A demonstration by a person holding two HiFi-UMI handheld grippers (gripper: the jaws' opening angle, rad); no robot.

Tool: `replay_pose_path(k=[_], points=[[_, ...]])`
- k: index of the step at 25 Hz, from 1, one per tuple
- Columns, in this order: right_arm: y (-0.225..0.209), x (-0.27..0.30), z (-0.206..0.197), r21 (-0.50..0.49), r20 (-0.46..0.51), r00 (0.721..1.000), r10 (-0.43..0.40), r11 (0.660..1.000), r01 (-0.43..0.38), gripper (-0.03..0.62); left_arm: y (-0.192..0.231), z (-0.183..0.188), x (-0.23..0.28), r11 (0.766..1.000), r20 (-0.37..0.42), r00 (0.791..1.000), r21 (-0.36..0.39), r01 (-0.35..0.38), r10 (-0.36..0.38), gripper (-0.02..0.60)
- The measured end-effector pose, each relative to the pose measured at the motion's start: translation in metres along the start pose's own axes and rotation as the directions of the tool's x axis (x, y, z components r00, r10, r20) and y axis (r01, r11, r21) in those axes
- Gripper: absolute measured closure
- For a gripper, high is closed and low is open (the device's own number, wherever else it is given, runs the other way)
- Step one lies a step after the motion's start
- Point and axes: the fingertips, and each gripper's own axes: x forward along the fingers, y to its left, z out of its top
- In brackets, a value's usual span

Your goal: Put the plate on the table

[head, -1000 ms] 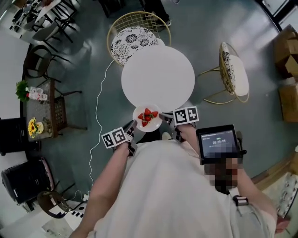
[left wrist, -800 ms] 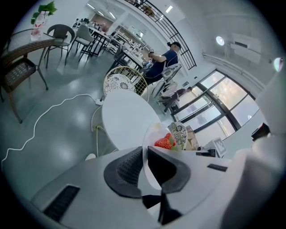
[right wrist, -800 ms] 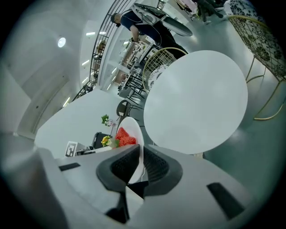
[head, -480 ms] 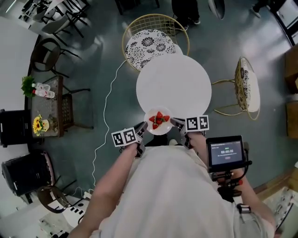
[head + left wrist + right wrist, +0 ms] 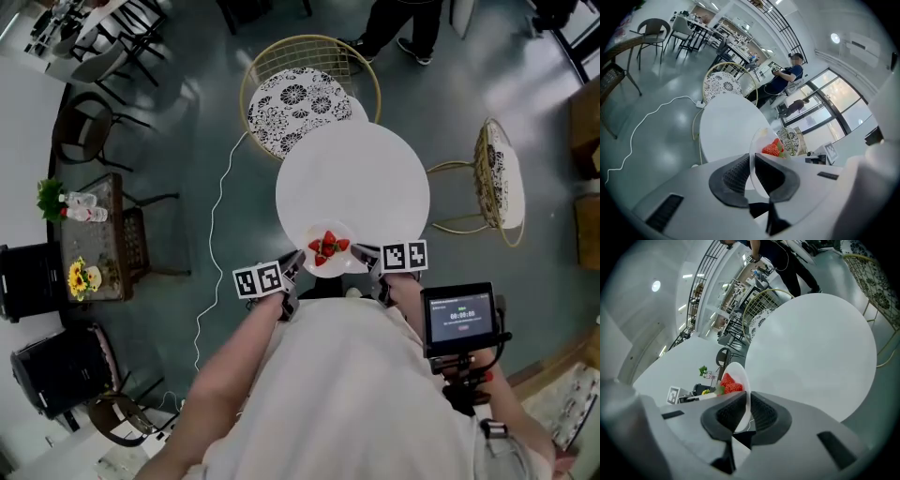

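The left gripper (image 5: pixel 294 264) has its jaws pinched on the left rim of the plate (image 5: pixel 339 231) of strawberries (image 5: pixel 327 247). The plate is over the near edge of the round white table (image 5: pixel 356 178). The right gripper (image 5: pixel 367 255) clamps the plate's right rim.

Glossy plate (image 5: pixel 341 263), smooth matt table (image 5: pixel 352 178)

Lighting: bright, even; ceiling lamp (image 5: pixel 835 38) overhead; soft glare on floor (image 5: pixel 649 91). Gripper views: heavy fisheye, dark corners; near fingers (image 5: pixel 733 180) perhaps slightly soft. Head view sharp.
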Motion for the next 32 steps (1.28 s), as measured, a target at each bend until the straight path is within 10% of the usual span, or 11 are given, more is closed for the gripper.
replay_pose_path(k=[17, 32], points=[[-0.042, -0.056, 0.045, 0.165, 0.218, 0.962, -0.163, 0.978, 0.128, 0.559, -0.060, 0.043, 0.081, 0.967, -0.255, 0.957, 0.174, 0.188, -0.140, 0.543], [-0.078, -0.079, 0.028, 0.239, 0.238, 0.950, -0.201, 0.960, 0.143, 0.559, -0.075, 0.018, 0.115, 0.962, -0.358, 0.926, 0.187, 0.198, -0.120, 0.543]])
